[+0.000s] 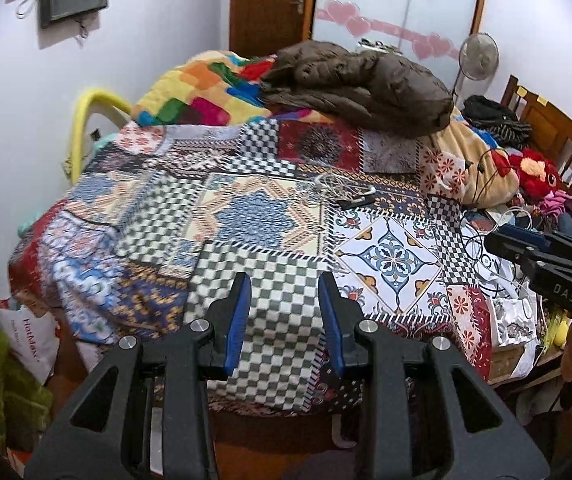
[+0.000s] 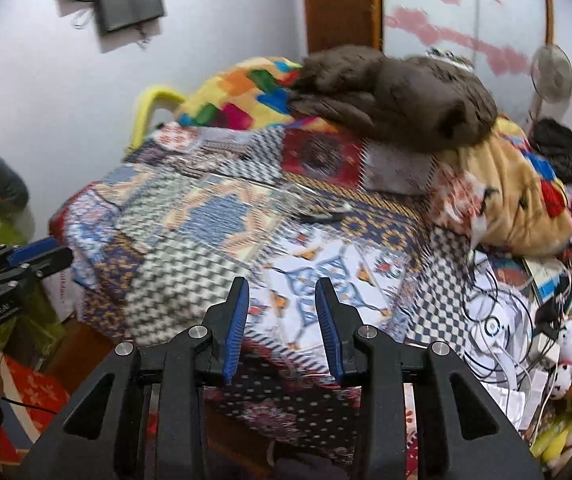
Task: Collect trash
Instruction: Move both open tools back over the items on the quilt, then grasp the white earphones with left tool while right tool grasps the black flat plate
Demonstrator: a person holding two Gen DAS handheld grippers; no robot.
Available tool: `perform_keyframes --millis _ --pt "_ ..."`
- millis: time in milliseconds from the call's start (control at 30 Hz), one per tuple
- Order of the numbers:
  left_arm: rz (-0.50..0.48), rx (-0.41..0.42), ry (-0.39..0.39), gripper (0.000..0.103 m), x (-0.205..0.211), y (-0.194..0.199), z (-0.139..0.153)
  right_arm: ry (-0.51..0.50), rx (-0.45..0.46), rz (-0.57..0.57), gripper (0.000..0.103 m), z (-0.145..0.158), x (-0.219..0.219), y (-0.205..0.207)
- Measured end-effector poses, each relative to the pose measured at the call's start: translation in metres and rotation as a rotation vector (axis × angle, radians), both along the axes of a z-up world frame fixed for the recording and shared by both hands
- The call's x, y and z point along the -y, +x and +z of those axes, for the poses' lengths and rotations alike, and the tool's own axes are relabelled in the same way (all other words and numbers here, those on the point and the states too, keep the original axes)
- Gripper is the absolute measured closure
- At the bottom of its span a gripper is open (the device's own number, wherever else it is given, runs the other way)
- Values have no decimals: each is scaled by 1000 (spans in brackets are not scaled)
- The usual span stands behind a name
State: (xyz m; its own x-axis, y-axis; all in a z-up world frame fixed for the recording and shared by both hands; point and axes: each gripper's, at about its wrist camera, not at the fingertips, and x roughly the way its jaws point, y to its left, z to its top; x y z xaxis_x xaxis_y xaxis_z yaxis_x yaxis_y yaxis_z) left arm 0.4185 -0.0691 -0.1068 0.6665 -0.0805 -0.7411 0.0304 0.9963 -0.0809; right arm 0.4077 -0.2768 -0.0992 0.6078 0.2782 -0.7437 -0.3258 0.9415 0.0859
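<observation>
1. Trash first: nothing's picked up yet, and the likeliest stuff is the crumpled silvery wrapper (image 1: 512, 322) and the white paper scraps (image 2: 502, 376) at the right edge of the bed, mixed in with black and white cables (image 2: 490, 312). Hard to say for sure what's rubbish and what's just clutter
2. Looks-wise the wrapper is shiny, creased and light, so I'd guess it'll squash flat when pinched
3. You're in the approach step, scanning for a target. Next move: swing toward that right-hand pile and come down on the wrapper without snagging a cable
4. Your left gripper (image 1: 284, 312) has its blue pads parted with nothing between them, hanging over the patchwork bedspread (image 1: 254, 208)
5. Your right gripper (image 2: 282, 312) is the same deal, jaws apart and empty, and it's closer to the pile
6. Further out: a thin white cord tangle (image 1: 326, 188) and a small dark flat object (image 1: 356, 201) mid-bed, a brown jacket (image 1: 358, 80) at the far end
</observation>
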Motion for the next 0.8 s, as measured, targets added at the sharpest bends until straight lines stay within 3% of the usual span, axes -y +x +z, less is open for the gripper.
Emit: perform_keyframes --millis 267,533,567,633,800 --pt "-11 -47 43 70 16 63 -43 25 -79 -94 72 -37 23 55" --pt "-35 -97 -45 70 17 140 -76 47 -112 -125 72 -69 24 111" --pt "-34 -99 -44 67 19 148 -78 48 -116 -125 72 -73 24 117" --pt "-41 -104 -57 52 25 169 -84 55 -127 -123 72 -82 23 127" --pt "-51 -131 -119 45 37 230 -107 76 -158 -124 72 -103 25 151"
